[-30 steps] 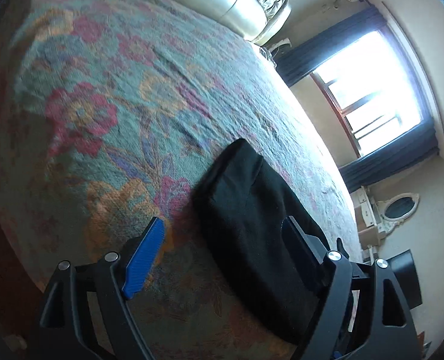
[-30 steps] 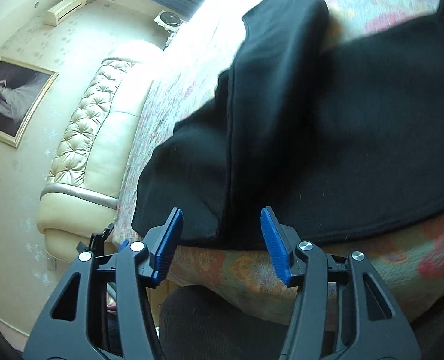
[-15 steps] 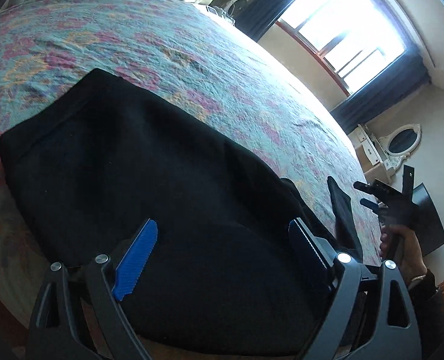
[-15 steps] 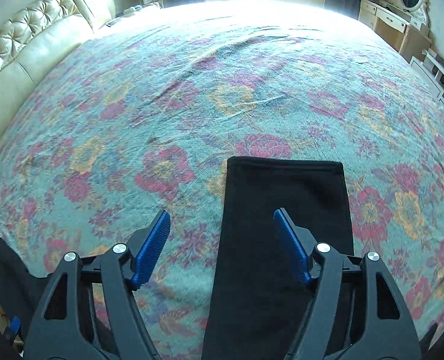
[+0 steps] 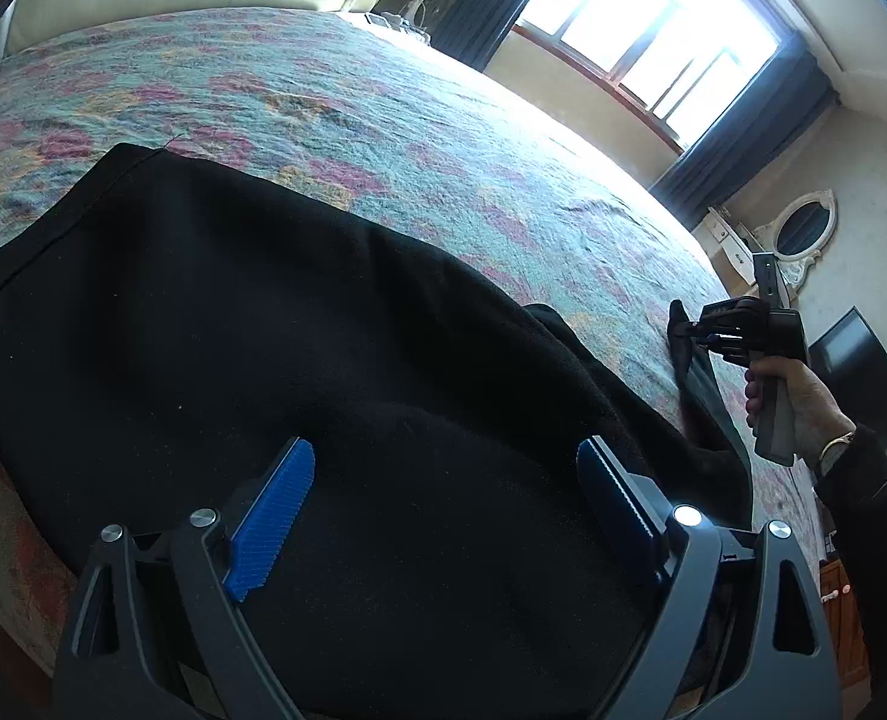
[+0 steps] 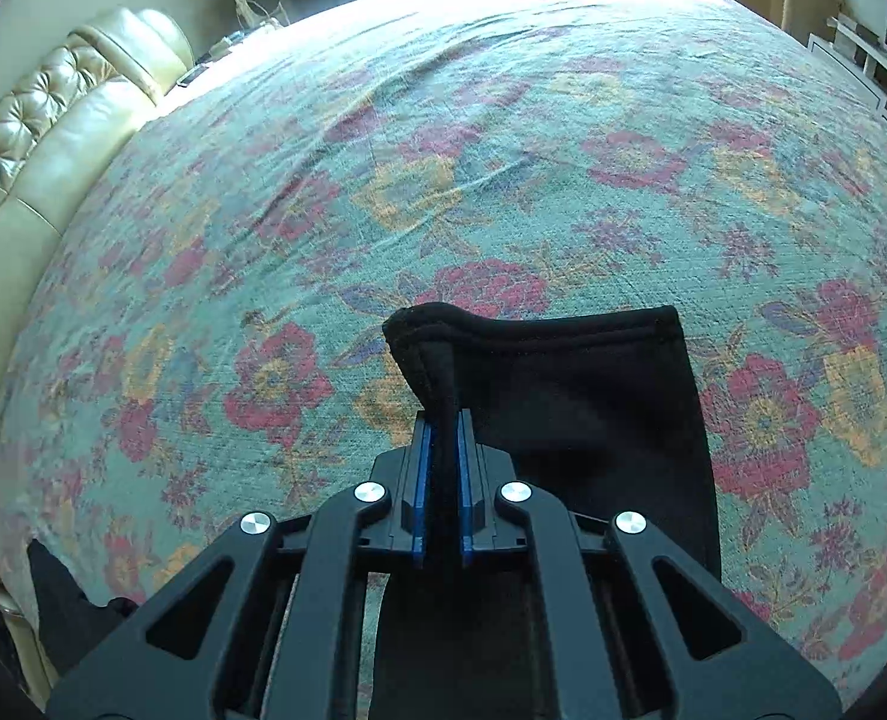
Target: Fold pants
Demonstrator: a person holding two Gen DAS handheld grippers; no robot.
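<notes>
Black pants point(image 5: 323, 360) lie spread on a floral bedspread point(image 5: 383, 108). My left gripper point(image 5: 443, 516) is open, its blue pads just above the wide part of the pants near the bed's front edge. My right gripper point(image 6: 441, 462) is shut on the left corner of a pant leg's hem point(image 6: 425, 342), which is pinched up off the bed while the rest of the leg end point(image 6: 593, 396) lies flat. In the left wrist view the right gripper point(image 5: 692, 330) shows at the far right, hand-held, holding black cloth.
A cream tufted headboard point(image 6: 41, 138) runs along the bed's left side. A bright window with dark curtains point(image 5: 653, 42), a dresser with an oval mirror point(image 5: 803, 228) and a dark screen point(image 5: 863, 372) stand beyond the bed.
My right gripper has gone from open to shut on the pant leg hem and has lifted its corner. My left gripper has moved over the wide part of the pants and stays open.
</notes>
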